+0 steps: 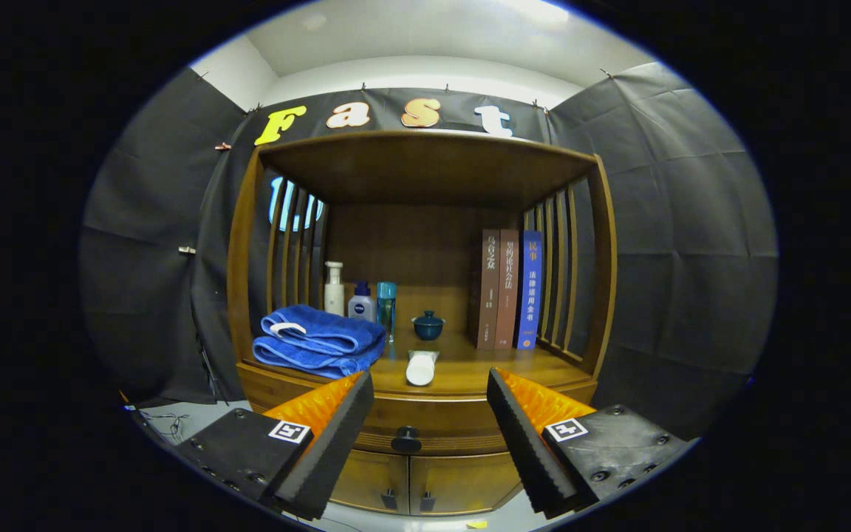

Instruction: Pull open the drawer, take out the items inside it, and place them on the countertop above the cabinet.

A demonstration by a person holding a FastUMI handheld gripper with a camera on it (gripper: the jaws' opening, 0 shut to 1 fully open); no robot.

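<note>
Blue towel [318,341]: folded, on the left side of the bench [470,367], low in the middle of the frame.
Bottles: a white pump bottle [334,288], a small dark bottle [361,301] and a see-through blue bottle [386,307] stand in a row behind the towel.
White tube [421,367]: lies on the bench near its front edge, in the middle.
Little blue pot [428,325]: sits behind the tube, lid on.
Books [507,290]: three stand at the right, next to the slats.
Drawer [425,421]: shut, right under the bench; its dark knob [405,440] is low in the middle of the frame.
Tongs [429,414]: wide open, holding nothing; the knob sits in the gap, a bit past the tips.
How far: things lie on the bench and the drawer is closed. This could be an early moment, or a late one with the drawer pushed back in. I cannot see inside.
Room: open air in front of the knob. The tube is close to the bench edge, just above the drawer.
</note>
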